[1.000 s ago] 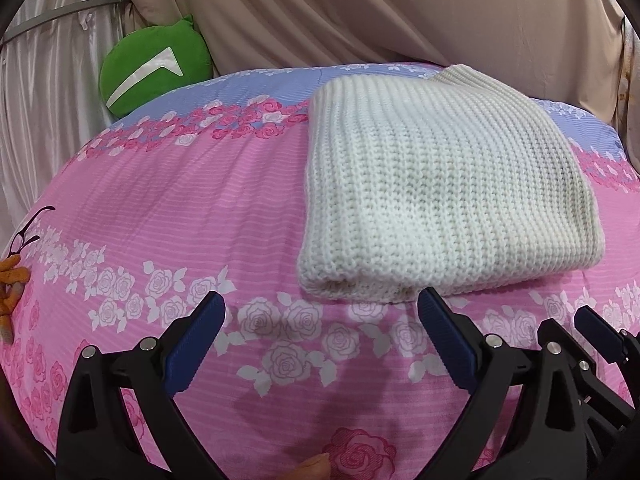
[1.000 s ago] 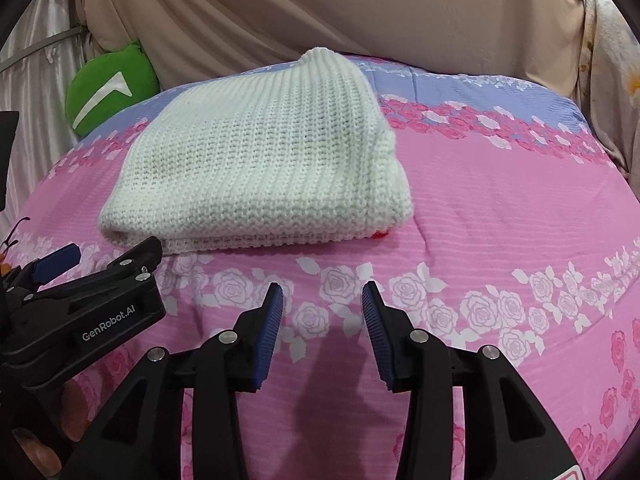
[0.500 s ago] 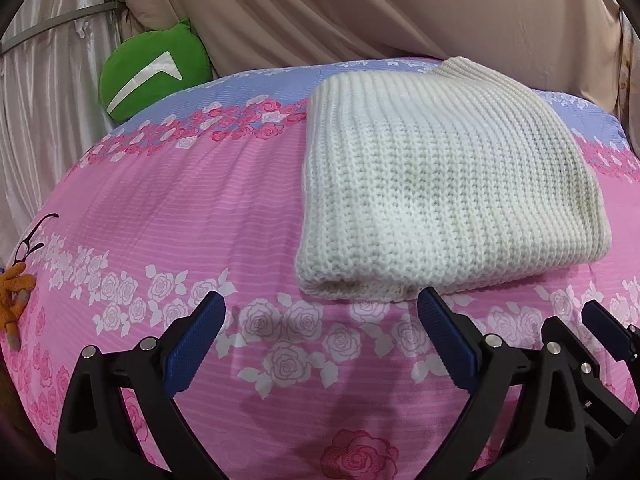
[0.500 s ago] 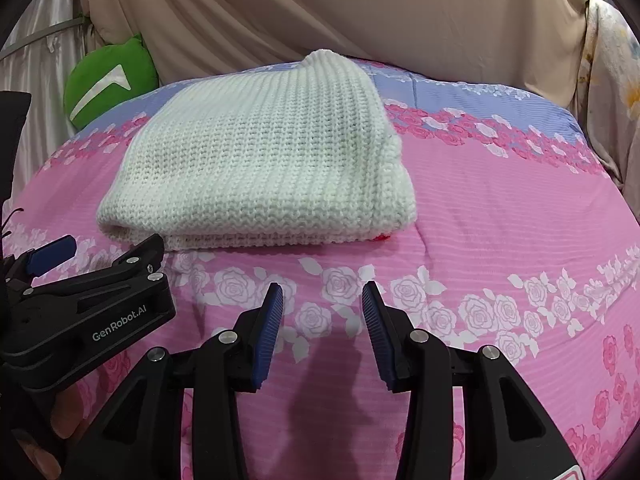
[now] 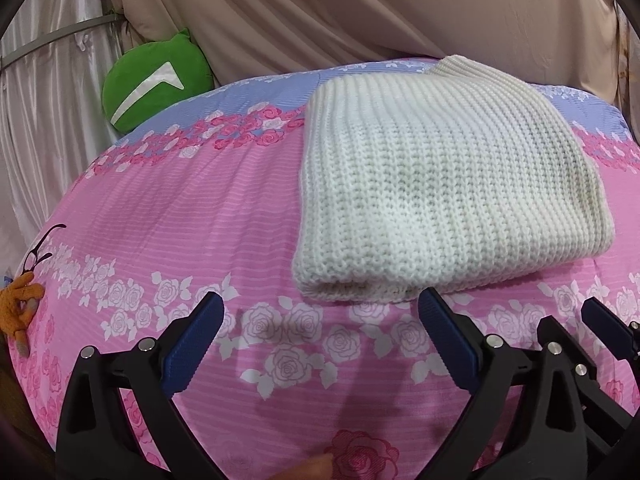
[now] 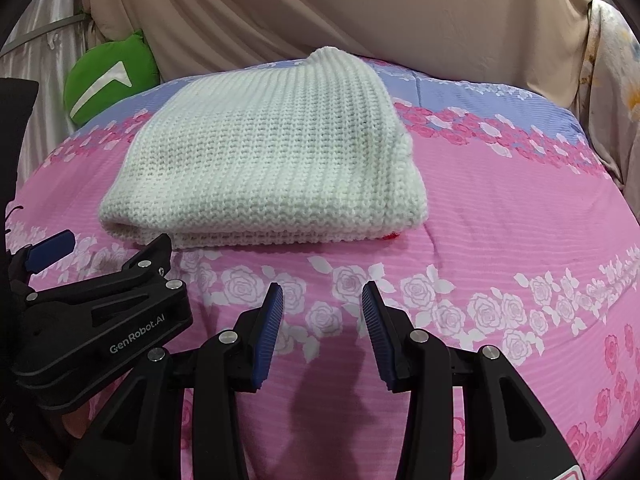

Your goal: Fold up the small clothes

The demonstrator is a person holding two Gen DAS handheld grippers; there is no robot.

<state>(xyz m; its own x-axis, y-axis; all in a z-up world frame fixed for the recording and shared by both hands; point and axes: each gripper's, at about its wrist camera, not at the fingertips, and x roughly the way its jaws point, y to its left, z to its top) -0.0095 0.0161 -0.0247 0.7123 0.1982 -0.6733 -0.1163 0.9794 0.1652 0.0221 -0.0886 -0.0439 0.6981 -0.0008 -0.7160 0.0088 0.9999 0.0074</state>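
A cream-white knitted garment (image 5: 440, 184) lies folded into a thick rectangle on the pink rose-print bedspread (image 5: 180, 216). It also shows in the right wrist view (image 6: 272, 160), with a bit of red at its near right corner. My left gripper (image 5: 320, 308) is open wide and empty, just short of the garment's near edge. My right gripper (image 6: 322, 300) is open and empty, a little before the near edge. The left gripper's body (image 6: 100, 320) shows at the lower left of the right wrist view.
A green cushion (image 5: 156, 80) with a white mark leans against beige drapes (image 5: 360, 12) at the back left. Black glasses (image 5: 40, 248) and an orange knitted item (image 5: 20, 308) lie at the bed's left edge. A floral cloth (image 6: 612, 80) hangs at the right.
Both grippers have drawn back and risen slightly, so the folded garment sits a little farther off. The garment has not moved. The jaws stay open.
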